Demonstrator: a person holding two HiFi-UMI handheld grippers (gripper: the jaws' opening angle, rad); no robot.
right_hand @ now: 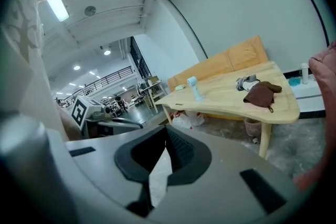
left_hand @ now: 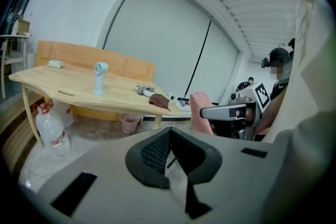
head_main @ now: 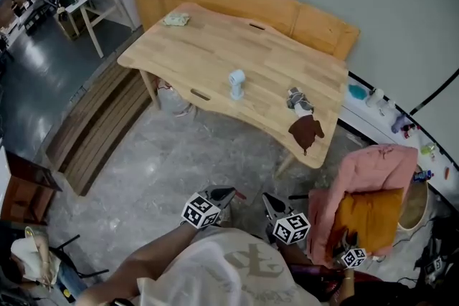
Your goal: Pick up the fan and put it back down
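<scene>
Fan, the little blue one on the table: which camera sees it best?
The left gripper view: the fan stands upright and side-on there, round head and stem clear, on the table. The head view looks down on the fan, so its shape is squashed. The right gripper view shows it smaller.

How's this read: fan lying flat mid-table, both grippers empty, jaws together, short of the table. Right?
One thing is off. The fan is not lying flat: it stands upright on its base mid-table, as the left gripper view shows plainly. The rest holds: the left gripper and right gripper are empty, jaws together, short of the table.
</scene>
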